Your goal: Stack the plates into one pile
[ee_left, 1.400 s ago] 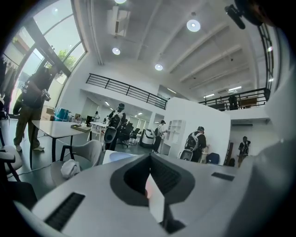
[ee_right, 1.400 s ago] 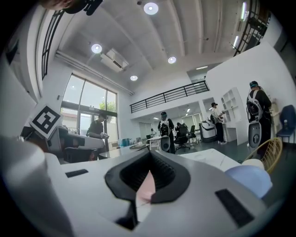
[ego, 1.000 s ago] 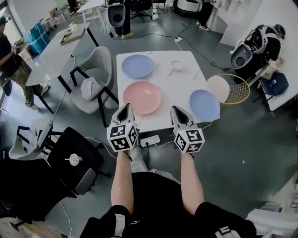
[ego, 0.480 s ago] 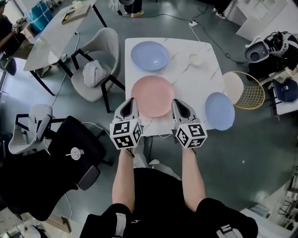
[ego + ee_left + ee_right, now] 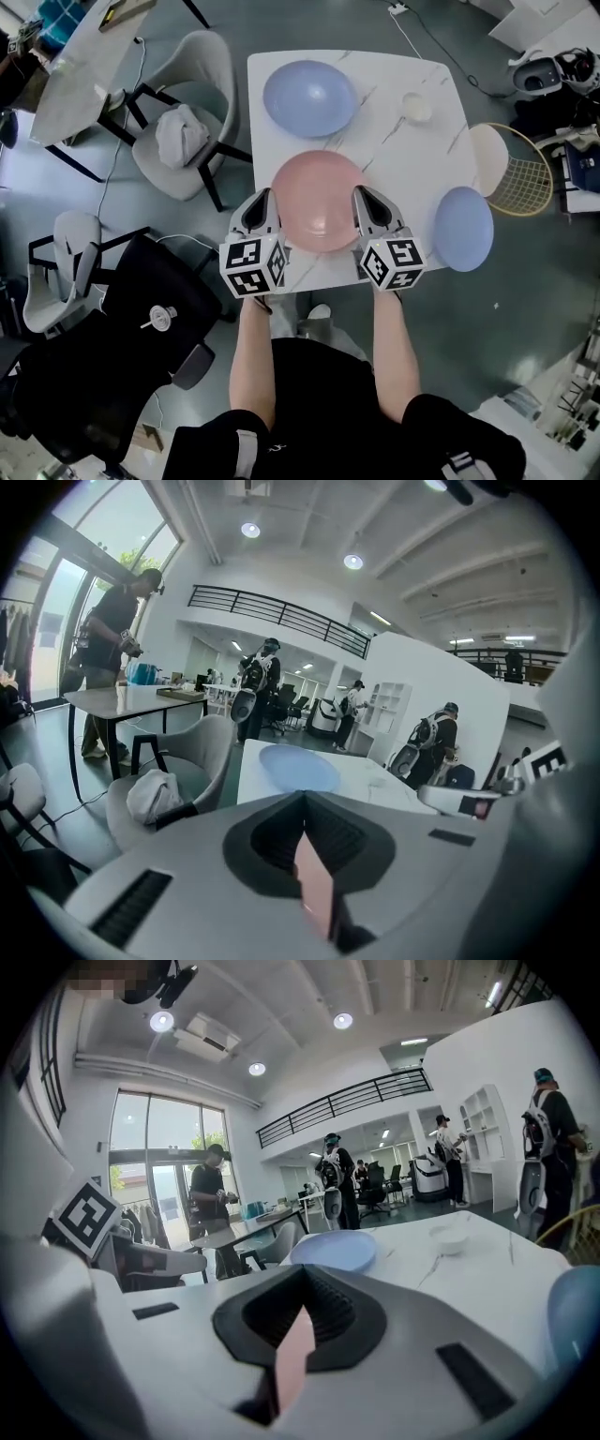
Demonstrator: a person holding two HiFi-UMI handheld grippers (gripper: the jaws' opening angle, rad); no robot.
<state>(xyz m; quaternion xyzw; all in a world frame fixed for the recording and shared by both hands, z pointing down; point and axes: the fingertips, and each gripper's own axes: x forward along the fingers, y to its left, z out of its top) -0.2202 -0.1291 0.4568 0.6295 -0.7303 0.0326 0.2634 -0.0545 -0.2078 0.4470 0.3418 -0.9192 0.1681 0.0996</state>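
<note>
Pink plate: the round pink plate (image 5: 317, 202) lies flat at the near middle of the white marble-topped table (image 5: 394, 159), between our two grippers.
Blue plates: the far pale-blue plate (image 5: 309, 97) sits toward the table's far left, well apart from the pink one. The second pale-blue plate (image 5: 464, 228) sits at the right edge.
Left gripper: our left gripper (image 5: 260, 199) is just beside the pink rim, jaws drawn together and holding nothing. A pink sliver shows through the slit.
Right gripper: our right gripper (image 5: 366, 197) mirrors it on the other side, jaws likewise together and empty.
Step in hand: nothing is stacked yet, and we judge the pink plate is the first pick.
Doing it well: we should spread the jaws first and turn a gripper so one jaw slips under the rim. Then we bite deep, lift level and set it down centred. A smooth plate may slip in a shallow grip.
</note>
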